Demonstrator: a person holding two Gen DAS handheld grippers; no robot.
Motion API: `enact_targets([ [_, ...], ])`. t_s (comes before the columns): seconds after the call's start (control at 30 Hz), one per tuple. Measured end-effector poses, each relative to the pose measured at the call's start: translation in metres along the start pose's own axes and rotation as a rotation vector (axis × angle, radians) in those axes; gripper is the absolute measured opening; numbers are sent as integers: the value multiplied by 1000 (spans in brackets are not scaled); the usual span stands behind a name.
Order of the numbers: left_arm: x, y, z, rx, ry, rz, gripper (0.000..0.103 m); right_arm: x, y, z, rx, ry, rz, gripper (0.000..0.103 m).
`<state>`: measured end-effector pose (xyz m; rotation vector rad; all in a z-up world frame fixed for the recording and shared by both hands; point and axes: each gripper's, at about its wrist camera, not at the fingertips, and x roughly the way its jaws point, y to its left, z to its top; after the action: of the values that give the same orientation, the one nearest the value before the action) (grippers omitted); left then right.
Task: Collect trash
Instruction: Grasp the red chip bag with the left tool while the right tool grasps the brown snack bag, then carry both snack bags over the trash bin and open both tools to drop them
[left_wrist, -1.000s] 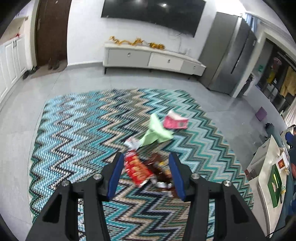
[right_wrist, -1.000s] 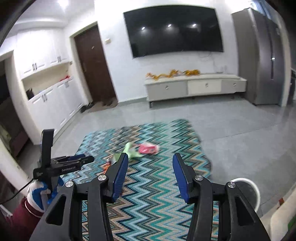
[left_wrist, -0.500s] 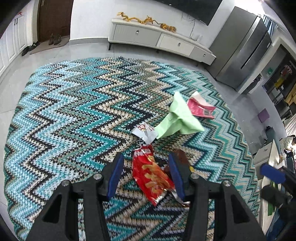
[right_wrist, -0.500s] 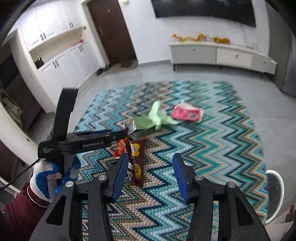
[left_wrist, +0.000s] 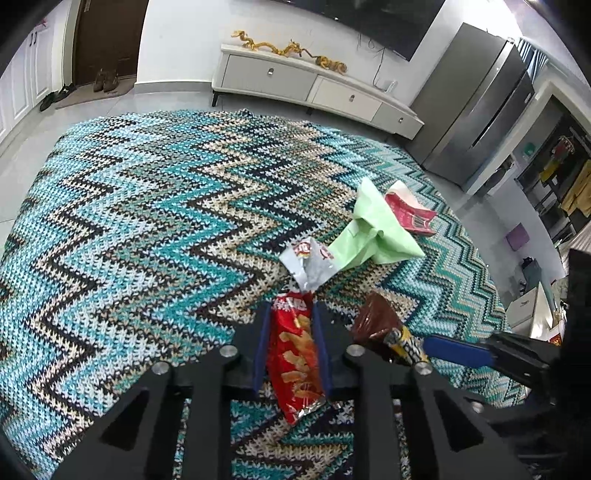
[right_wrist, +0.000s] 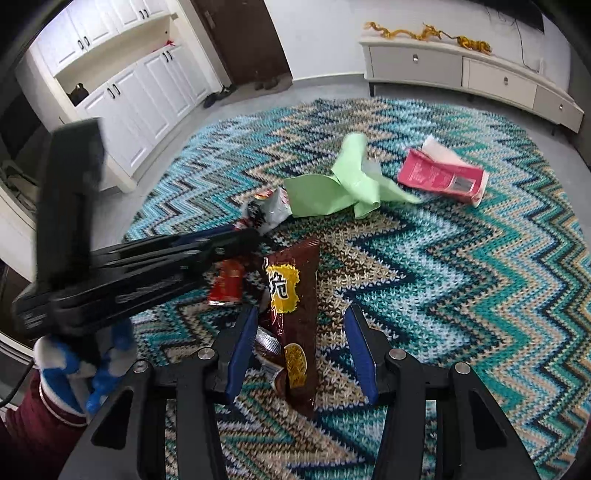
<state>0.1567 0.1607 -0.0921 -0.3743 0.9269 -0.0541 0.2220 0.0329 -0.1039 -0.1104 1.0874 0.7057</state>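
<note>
Several wrappers lie on a zigzag rug (left_wrist: 129, 221). My left gripper (left_wrist: 291, 314) has closed on a red snack bag (left_wrist: 293, 354), its blue pads pressing both sides. A brown snack bag (right_wrist: 295, 295) lies between the open jaws of my right gripper (right_wrist: 301, 314); it also shows in the left wrist view (left_wrist: 380, 325). A silver wrapper (left_wrist: 310, 264), a crumpled green bag (left_wrist: 373, 232) and a pink packet (left_wrist: 408, 216) lie farther off.
A white TV cabinet (left_wrist: 314, 88) stands at the far wall, a steel fridge (left_wrist: 476, 107) to its right. White cupboards (right_wrist: 147, 85) and a dark door (right_wrist: 240, 40) are at the left. Grey tile floor surrounds the rug.
Both grippers dropped toward the rug. The left jaws closed from open onto the red snack bag. The right gripper moved in around the brown bag.
</note>
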Motion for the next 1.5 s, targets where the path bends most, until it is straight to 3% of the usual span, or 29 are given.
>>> enact_targets([
  [0.1,-7,2,-1,-7,-14,-4,18,6,-1,-1,4,4,0,46],
  [0.2,-16,2,-5,1,-29,10,18,5,-1,-1,13,-11,24,25],
  [0.27,-24,2,-8,7,-43,16,18,1,0,-3,8,-23,24,20],
  [0.83,-89,-36,-21,80,-134,8,18,-105,-2,-50,40,-214,23,14],
  [1.27,-107,-131,-27,242,-158,-83,18,-205,-37,-91,129,-398,-46,14],
  [1.5,-101,-186,-27,320,-148,-123,18,-255,-81,-119,210,-477,-128,14],
])
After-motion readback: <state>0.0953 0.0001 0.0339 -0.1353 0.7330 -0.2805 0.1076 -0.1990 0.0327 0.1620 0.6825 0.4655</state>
